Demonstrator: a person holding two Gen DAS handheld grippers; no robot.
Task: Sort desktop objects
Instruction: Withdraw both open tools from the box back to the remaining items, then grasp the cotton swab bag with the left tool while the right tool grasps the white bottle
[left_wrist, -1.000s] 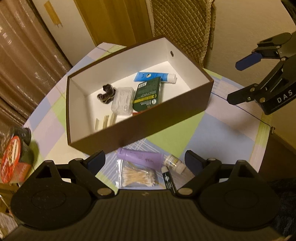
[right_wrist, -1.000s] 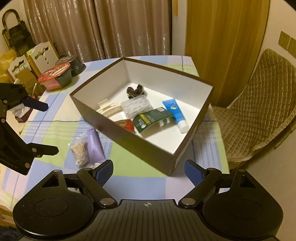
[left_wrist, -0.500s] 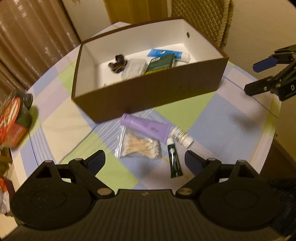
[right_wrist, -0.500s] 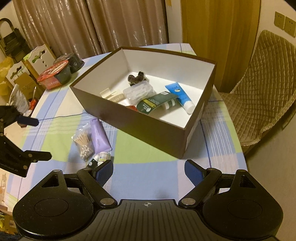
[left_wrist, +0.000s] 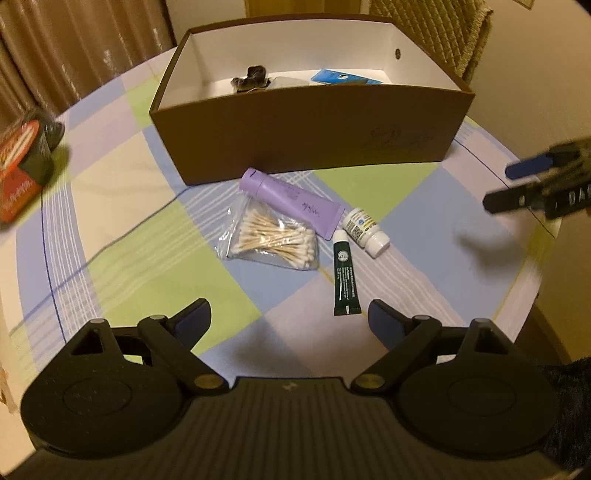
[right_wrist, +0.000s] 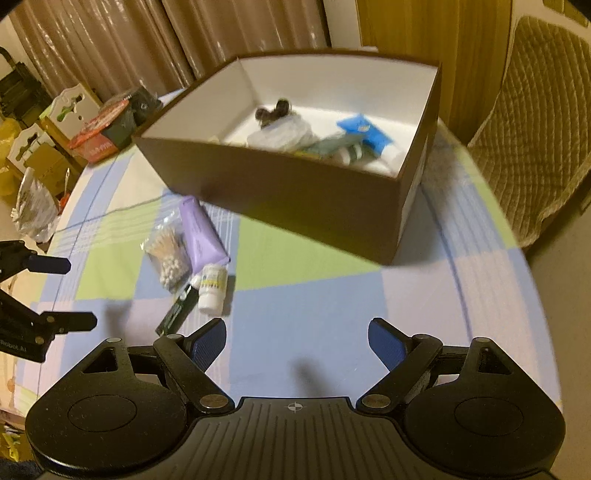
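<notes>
We see a round table (left_wrist: 110, 236) under a checked cloth of blue, green and lilac, with brown curtains (right_wrist: 110, 40) behind it and a quilted chair (right_wrist: 535, 122) off to one side.

Our left gripper (left_wrist: 289, 321) has its jaws spread wide and holds nothing; it hangs above the near edge of the table, tilted down toward the loose items. Our right gripper (right_wrist: 297, 341) is likewise wide open and empty, poised over bare cloth near the table's edge. Each one shows in the other's view, off to the side with its fingers apart.

A brown box (left_wrist: 314, 129) with a white inside stands open on the table. In it we make out a dark clip (left_wrist: 251, 77), a blue tube (right_wrist: 364, 131), a clear case (right_wrist: 284, 134) and a green pack (right_wrist: 332, 146), blurred in the right wrist view.

In front of the box, on the cloth, lie four things close together: a purple tube (left_wrist: 291, 201), a bag of swabs (left_wrist: 275, 240) just beside it, a white bottle (left_wrist: 365, 232) on its side at the purple tube's end, and a dark green tube (left_wrist: 345, 277) touching the bottle.

At the far left edge sits a red-lidded tub (right_wrist: 101, 134).
</notes>
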